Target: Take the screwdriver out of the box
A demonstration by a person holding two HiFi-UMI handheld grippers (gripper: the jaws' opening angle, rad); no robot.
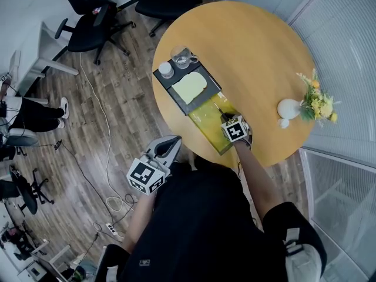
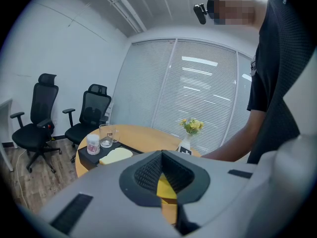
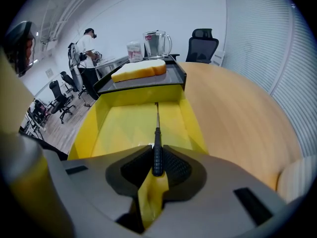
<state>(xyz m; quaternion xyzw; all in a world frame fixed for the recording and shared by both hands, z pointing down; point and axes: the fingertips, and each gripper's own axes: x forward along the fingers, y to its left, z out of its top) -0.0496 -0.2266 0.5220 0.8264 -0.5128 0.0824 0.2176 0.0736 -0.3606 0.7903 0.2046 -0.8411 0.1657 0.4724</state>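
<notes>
A yellow box (image 1: 204, 111) lies open on the round wooden table, near its front edge. In it lies a thin screwdriver (image 3: 157, 152) with a black handle, its metal shaft pointing away toward the box's far wall (image 3: 141, 94). My right gripper (image 3: 157, 165) reaches down into the box, and both pads sit against the handle. From the head view, the right gripper (image 1: 228, 120) is over the box's near end, and part of the screwdriver (image 1: 220, 111) shows ahead of it. My left gripper (image 1: 169, 145) hangs off the table, to the left, with its jaws together and nothing in them.
Behind the box a black tray (image 1: 170, 78) carries a slice of bread (image 1: 188, 87), a glass mug (image 1: 182, 56) and a small white cup (image 1: 166, 69). A white vase of flowers (image 1: 289, 107) stands at the table's right. Office chairs (image 1: 88, 28) and cables are on the floor.
</notes>
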